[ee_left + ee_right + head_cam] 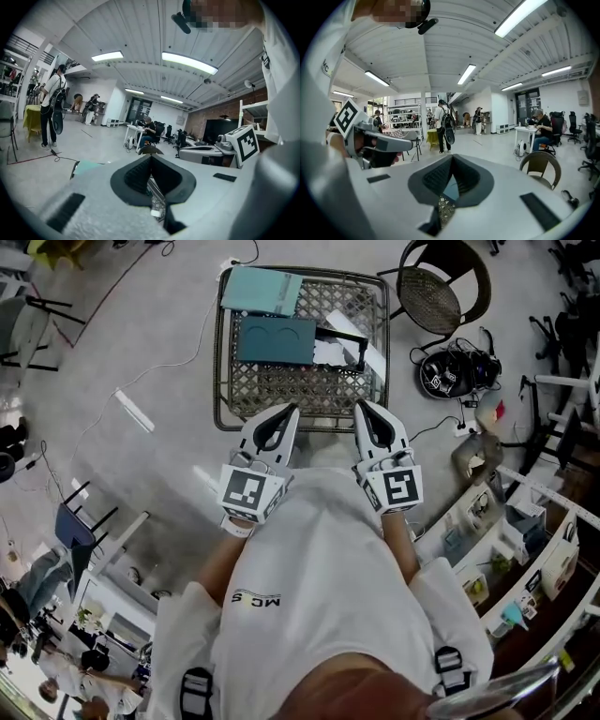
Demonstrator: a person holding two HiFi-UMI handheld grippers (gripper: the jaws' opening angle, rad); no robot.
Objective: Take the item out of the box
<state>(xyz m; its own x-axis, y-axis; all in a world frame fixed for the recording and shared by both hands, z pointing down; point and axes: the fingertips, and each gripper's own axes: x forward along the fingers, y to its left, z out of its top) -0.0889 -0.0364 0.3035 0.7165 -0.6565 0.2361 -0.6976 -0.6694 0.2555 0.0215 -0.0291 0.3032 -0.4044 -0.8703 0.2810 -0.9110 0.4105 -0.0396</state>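
The left gripper and right gripper hang by the chest, short of the desk's near edge, each clenched on nothing. On the desk the teal box lies open at centre-left, with white items just beside it toward the right edge and its lid at the far left corner. Opening looks done. I cannot tell whether the item is already out.

Dark lettering on the white shirt, only "MC" legible, the rest unreadable
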